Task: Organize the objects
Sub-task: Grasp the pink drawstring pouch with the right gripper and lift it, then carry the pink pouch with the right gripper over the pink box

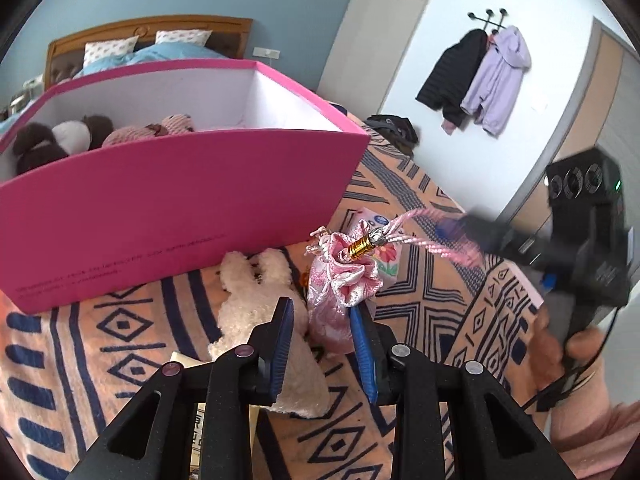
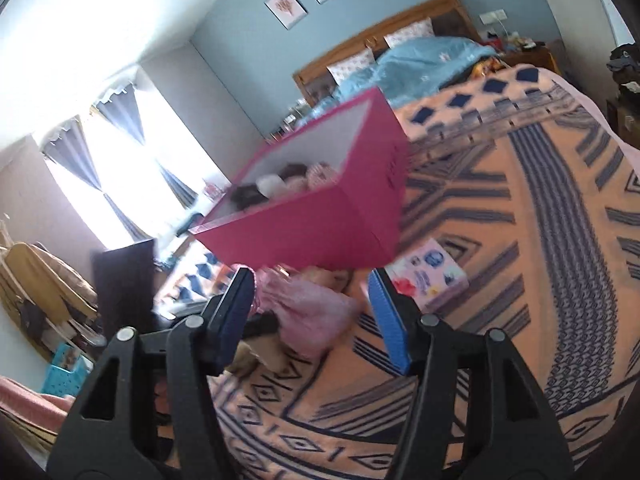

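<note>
**Pink pouch clamped beside the box; right tongs standing apart**

Bed (image 1: 420, 216): covered with a peach blanket patterned in dark blue. All items below are located relative to the pink box.

Pink box (image 1: 172, 200): stands open-topped on the blanket. Soft toys (image 1: 60, 140), brown, white and pink, lie inside at its left end.

White plush rabbit (image 1: 256, 300): lies on the blanket against the front foot of the box, near its right corner.

Tissue pack (image 2: 428, 276): floral print, on the blanket just off the box's front right corner.

Pink pouch (image 1: 340, 280): satin drawstring bag, just right of the rabbit and in front of the box's right corner. Its cord (image 1: 416, 232), gathered by a gold clasp, stretches away to the right.

Left tongs (image 1: 326, 312): closed on the lower part of the pouch; the blue pads press its fabric.

Right tongs (image 2: 312, 284): jaws apart, nothing pressed between them. In the left wrist view the tip is blurred near the cord's far end; contact cannot be confirmed. A hand (image 1: 560, 344) grips the handle.
</note>
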A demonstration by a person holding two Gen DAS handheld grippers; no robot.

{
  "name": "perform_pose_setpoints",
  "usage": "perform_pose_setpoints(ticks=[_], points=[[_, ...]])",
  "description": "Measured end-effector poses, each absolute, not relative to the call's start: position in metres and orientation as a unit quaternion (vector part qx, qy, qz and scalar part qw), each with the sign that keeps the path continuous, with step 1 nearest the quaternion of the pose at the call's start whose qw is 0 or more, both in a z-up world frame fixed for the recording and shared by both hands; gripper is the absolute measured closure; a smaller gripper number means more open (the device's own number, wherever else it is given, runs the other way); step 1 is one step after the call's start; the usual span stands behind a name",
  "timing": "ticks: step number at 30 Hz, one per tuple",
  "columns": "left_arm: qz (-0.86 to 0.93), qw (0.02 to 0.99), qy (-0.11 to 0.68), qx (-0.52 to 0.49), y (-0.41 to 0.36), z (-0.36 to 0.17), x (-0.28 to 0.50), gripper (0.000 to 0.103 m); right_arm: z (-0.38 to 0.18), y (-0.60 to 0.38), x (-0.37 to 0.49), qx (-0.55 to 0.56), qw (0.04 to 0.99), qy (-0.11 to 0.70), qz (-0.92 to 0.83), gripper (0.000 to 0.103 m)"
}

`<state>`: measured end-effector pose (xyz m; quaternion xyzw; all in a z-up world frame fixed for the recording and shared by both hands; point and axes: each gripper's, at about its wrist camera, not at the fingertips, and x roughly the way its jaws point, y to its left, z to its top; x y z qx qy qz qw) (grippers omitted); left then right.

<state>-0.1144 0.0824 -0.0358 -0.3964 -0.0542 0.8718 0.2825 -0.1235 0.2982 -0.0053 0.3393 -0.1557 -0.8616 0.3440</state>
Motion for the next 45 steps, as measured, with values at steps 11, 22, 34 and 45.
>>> perform_pose_setpoints(ticks=[11,22,34,45], points=[[0.868,0.27,-0.086,-0.408,0.064,-0.04,-0.124,0.073,-0.015,0.299,-0.143,0.34,0.359,-0.183,-0.849,0.042],[0.869,0.272,-0.079,-0.405,0.063,-0.042,-0.122,0.073,-0.021,0.219,-0.152,0.367,0.395,-0.003,-0.842,0.053],[0.866,0.286,-0.062,-0.406,0.066,-0.041,-0.117,0.076,-0.033,0.205,-0.173,0.396,0.435,0.028,-0.808,0.066],[0.872,0.297,0.01,-0.388,0.094,-0.035,-0.091,0.044,-0.031,0.225,-0.138,0.41,0.341,-0.075,-0.843,0.074]])
